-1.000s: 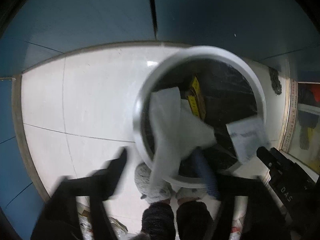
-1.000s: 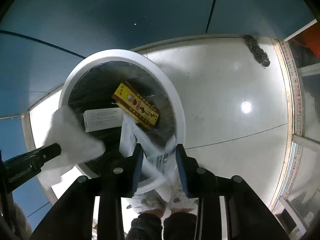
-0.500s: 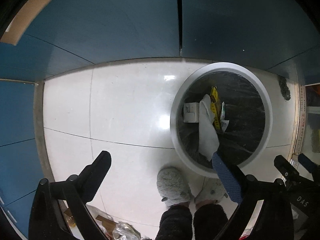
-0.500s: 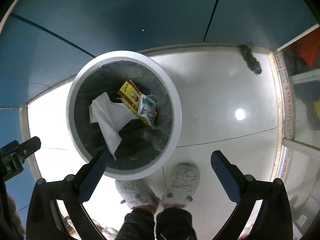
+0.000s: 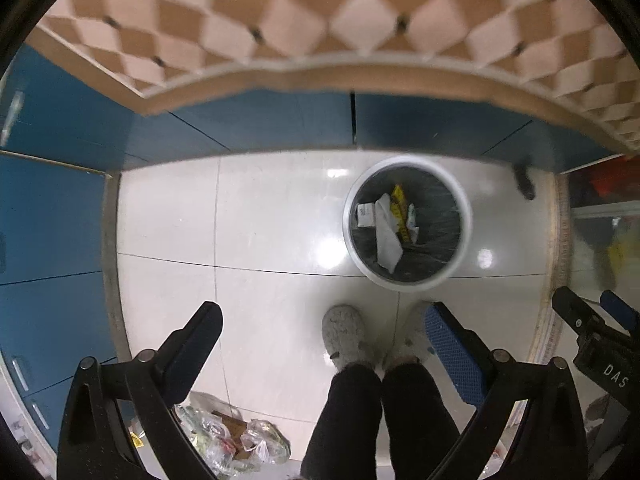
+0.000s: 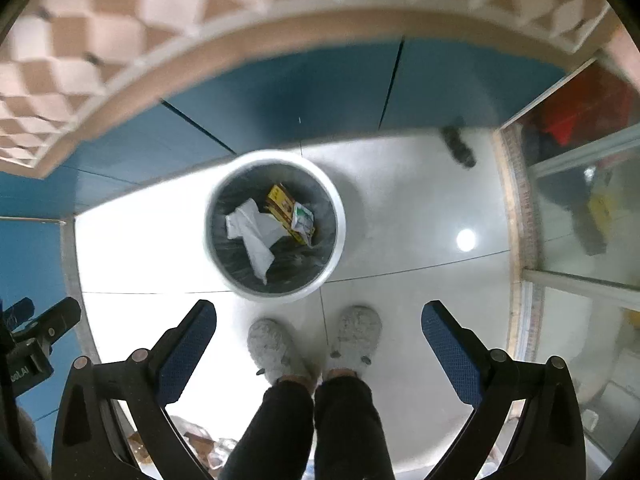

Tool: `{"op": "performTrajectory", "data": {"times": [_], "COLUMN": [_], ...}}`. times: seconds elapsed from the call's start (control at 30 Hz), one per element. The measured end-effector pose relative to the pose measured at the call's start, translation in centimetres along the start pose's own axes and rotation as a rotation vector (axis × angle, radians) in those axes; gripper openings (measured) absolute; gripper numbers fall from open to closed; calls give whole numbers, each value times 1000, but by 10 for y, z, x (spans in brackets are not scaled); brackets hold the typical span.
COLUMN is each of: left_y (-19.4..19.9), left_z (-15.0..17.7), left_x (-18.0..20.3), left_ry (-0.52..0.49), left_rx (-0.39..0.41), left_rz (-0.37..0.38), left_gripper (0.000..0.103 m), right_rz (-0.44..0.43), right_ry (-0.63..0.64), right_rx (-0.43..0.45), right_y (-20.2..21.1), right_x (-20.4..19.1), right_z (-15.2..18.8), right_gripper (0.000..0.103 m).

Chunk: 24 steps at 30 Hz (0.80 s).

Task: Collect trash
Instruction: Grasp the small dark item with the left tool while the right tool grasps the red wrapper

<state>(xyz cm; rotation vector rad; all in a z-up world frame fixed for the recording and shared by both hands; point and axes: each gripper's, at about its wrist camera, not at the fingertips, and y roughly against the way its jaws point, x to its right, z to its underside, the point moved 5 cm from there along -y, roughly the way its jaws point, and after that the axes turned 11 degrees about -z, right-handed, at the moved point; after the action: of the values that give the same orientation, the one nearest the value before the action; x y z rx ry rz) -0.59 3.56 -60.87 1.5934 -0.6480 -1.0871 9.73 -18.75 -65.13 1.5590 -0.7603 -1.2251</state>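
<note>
white tiled floor [image 5: 272, 216] | blue cabinets [image 6: 280, 92] | checkered surface [image 5: 320, 12], blurred, possibly quilted | bin [image 6: 338, 240] holding tissue [image 6: 256, 232] | left tool [image 5: 320, 340] released | right tool [image 6: 319, 336] released, empty

**Trash sits in the lined bin**

The round white trash bin [image 6: 338, 216] stands upright on the pale floor tiles, close to the blue cabinet fronts, black liner inside. In it lies a crumpled white tissue [image 6: 254, 232], draped toward the near rim. A yellow box [image 6: 282, 204] lies tilted beside it, and a small white-green packet [image 6: 302, 222] rests against the box's right end
</note>
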Motion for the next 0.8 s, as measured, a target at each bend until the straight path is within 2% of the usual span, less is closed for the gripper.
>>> {"op": "performTrajectory", "data": {"times": [0.23,0.47,0.63,0.7,0.8], "left_y": [109,183,222,245,272], "left_z": [23,37,11,-15,-55], "left_x": [-33,-60,-78,-83,-87], "left_ry": [-1,2,35,36,43], "left_rx": [56,103,182,260,333], "left_rz": [21,76,123,116,117], "left_gripper": [103,103,103,103,103], "right_rz": [-10,-24,-37,-60,-92], "right_ry": [16,28,23,1,-27], "right_rx": [69,119,177,217,285], "right_y": [146,251,296,317,345], "right_x": [-37,-71,-93,-97,-101], "right_z": [15,36,28,15,-16], "right_gripper": [103,103,103,103,103]}}
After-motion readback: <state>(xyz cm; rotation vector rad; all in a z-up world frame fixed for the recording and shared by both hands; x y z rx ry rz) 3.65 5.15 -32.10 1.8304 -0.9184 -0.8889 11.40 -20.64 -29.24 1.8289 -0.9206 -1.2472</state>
